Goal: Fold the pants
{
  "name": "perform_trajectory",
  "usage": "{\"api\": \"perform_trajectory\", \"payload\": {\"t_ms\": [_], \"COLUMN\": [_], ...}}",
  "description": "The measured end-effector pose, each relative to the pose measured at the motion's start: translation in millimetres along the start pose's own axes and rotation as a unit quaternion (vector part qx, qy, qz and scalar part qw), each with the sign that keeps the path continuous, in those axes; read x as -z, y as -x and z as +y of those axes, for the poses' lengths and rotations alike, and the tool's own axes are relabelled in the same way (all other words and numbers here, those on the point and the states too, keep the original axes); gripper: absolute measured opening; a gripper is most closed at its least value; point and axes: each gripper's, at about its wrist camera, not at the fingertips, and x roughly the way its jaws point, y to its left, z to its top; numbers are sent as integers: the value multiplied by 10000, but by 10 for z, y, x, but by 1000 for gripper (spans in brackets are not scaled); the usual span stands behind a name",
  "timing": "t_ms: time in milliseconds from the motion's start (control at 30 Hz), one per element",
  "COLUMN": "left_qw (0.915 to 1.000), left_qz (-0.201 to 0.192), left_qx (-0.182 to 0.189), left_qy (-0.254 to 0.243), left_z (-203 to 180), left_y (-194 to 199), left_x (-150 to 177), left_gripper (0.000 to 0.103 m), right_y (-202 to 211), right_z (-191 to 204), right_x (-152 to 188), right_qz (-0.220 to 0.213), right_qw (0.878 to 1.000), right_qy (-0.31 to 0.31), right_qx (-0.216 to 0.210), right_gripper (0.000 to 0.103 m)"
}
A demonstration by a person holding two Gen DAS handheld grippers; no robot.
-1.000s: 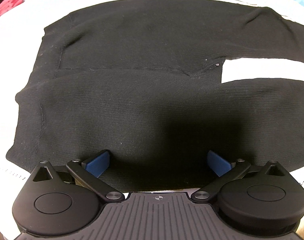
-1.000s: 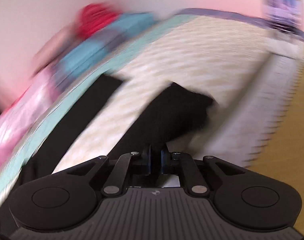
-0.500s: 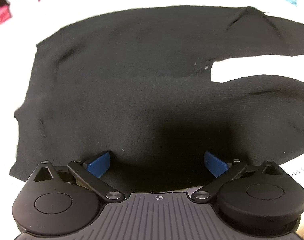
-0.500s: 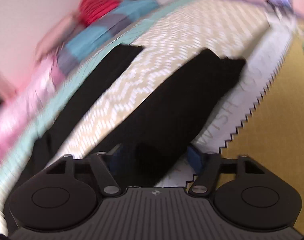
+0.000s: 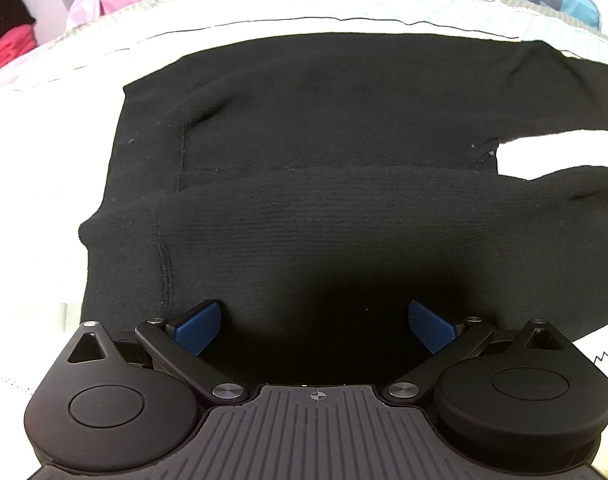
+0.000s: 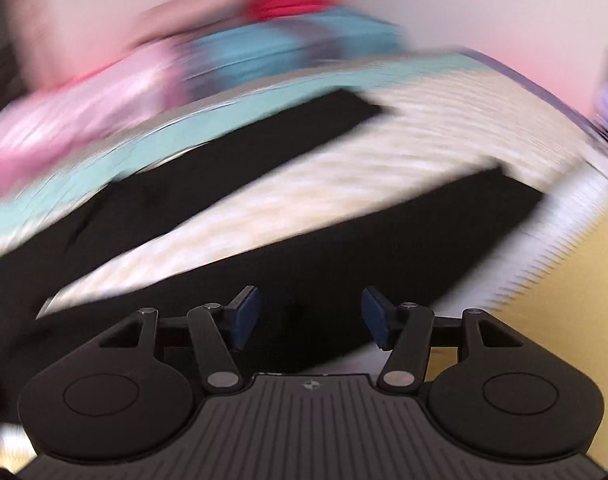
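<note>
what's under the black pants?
The black pants lie spread on a white patterned bedcover, visible between the legs. Anything beneath the fabric itself is covered.

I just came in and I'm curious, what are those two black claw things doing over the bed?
A person is folding black pants that lie spread out on a bed, using a gripper in each hand. The left gripper hangs open over the waist end, pinching nothing. The right gripper is above one leg, its jaws opening with no cloth pinched. Both legs lie apart, so no fold shows yet.
</note>
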Motion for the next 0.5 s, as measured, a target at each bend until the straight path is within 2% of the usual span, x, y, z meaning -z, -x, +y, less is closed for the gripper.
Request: {"api": "perform_trajectory", "payload": {"t_ms": [67, 133, 167, 233, 333, 367, 400, 433, 500], "left_qw": [10000, 9999, 9999, 9999, 9996, 9995, 9995, 9995, 9991], "left_qz": [4, 11, 11, 0, -47, -82, -125, -176, -310], "left_qx": [-31, -96, -92, -69, -48, 10, 79, 158, 297], "left_qy": [-36, -68, -87, -157, -289, -294, -272, -233, -74], "left_z": [-5, -54, -56, -26, 98, 147, 226, 271, 355], "left_y": [-18, -29, -17, 20, 94, 139, 178, 222, 305], "left_x": [52, 19, 8, 41, 194, 252, 279, 308, 322], "left_gripper": [103, 103, 103, 103, 103, 103, 103, 103, 103], "right_y": [-77, -204, -285, -236, -143, -69, 20, 105, 232], "right_z": [333, 503, 543, 515, 313, 319, 394, 508, 878], "right_x": [63, 103, 158, 288, 282, 269, 262, 269, 360], "right_qz": [154, 535, 824, 783, 1047, 1060, 908, 740, 569], "right_qw": [9978, 9935, 9899, 9870, 9893, 9896, 9899, 9890, 9767], "right_qy": [545, 855, 1032, 1348, 1015, 960, 1078, 1274, 1907], "right_qx": [-339, -535, -516, -393, -17, 169, 149, -101, -802], "right_gripper": [67, 66, 66, 67, 67, 66, 64, 66, 76]}}
